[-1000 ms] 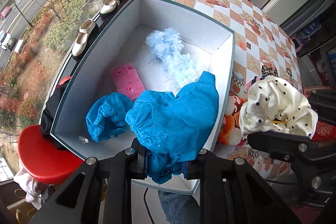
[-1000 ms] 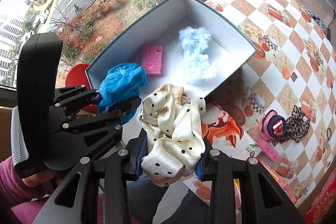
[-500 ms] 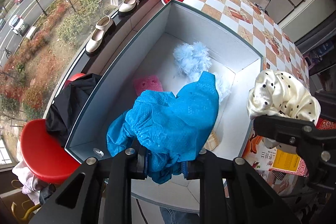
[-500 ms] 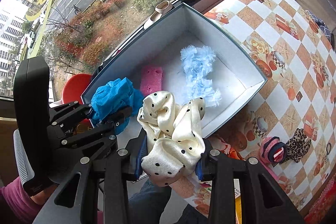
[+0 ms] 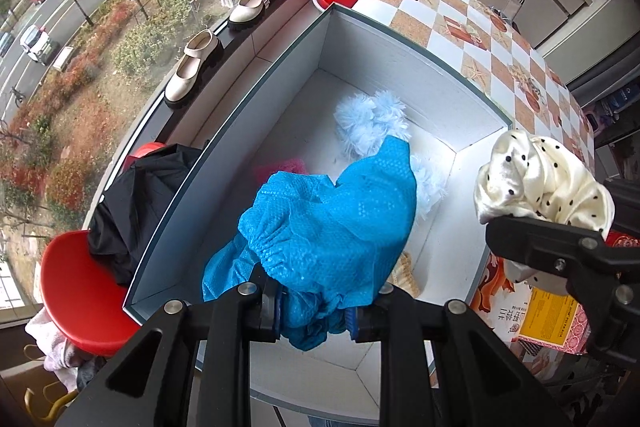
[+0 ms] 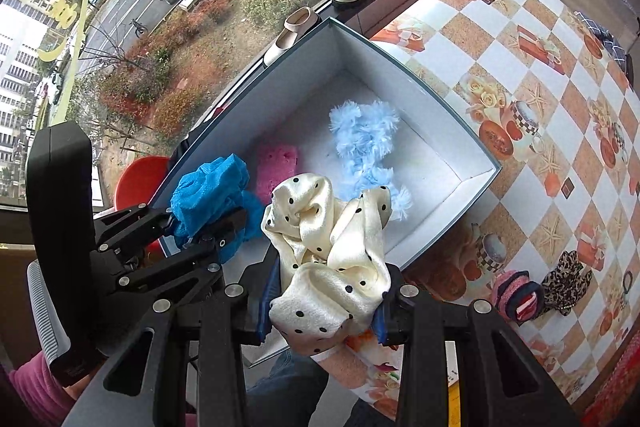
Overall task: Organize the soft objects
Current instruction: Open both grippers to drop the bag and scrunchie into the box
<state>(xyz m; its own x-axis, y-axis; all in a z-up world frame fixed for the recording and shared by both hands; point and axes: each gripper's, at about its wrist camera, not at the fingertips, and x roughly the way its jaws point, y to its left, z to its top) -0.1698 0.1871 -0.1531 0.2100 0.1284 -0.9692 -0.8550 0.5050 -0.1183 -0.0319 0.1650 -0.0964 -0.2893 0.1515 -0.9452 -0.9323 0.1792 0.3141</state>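
Left gripper (image 5: pixel 316 311) clamped on blue cloth (image 5: pixel 332 223), over box (image 5: pixel 400 67) near end. Right gripper (image 6: pixel 320 311) clamped on dotted cloth (image 6: pixel 332 247), near right rim. Risk: early release drops dotted cloth outside box.

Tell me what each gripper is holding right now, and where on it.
The left gripper pinches a blue cloth by its bunched lower edge. The right gripper pinches a cream dotted cloth by its lower end. Both hang over the box.
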